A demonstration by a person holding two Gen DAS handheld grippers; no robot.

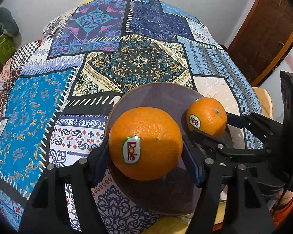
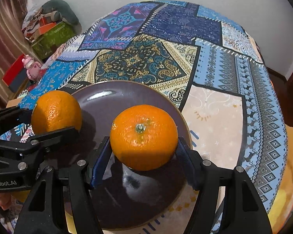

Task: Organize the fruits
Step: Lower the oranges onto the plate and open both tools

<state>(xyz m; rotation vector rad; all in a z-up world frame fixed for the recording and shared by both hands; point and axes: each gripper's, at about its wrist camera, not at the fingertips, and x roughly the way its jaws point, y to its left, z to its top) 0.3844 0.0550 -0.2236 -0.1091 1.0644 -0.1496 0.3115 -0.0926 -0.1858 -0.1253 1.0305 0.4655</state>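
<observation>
Each gripper holds an orange over a dark purple plate (image 1: 162, 97) (image 2: 115, 95) on the patchwork tablecloth. My left gripper (image 1: 145, 152) is shut on an orange with a Dole sticker (image 1: 146, 136), which also shows in the right wrist view (image 2: 55, 111). My right gripper (image 2: 143, 152) is shut on a second orange (image 2: 144, 136), stem end up; in the left wrist view this orange (image 1: 207, 115) sits to the right between the right gripper's fingers (image 1: 201, 134). Both oranges hover just above the plate.
The patterned tablecloth (image 1: 138, 62) (image 2: 214, 107) covers a round table. A green box and clutter (image 2: 52, 33) stand past the table's far left edge. A pink toy (image 2: 32, 68) and a red box lie lower left. A wooden door (image 1: 263, 31) is at the right.
</observation>
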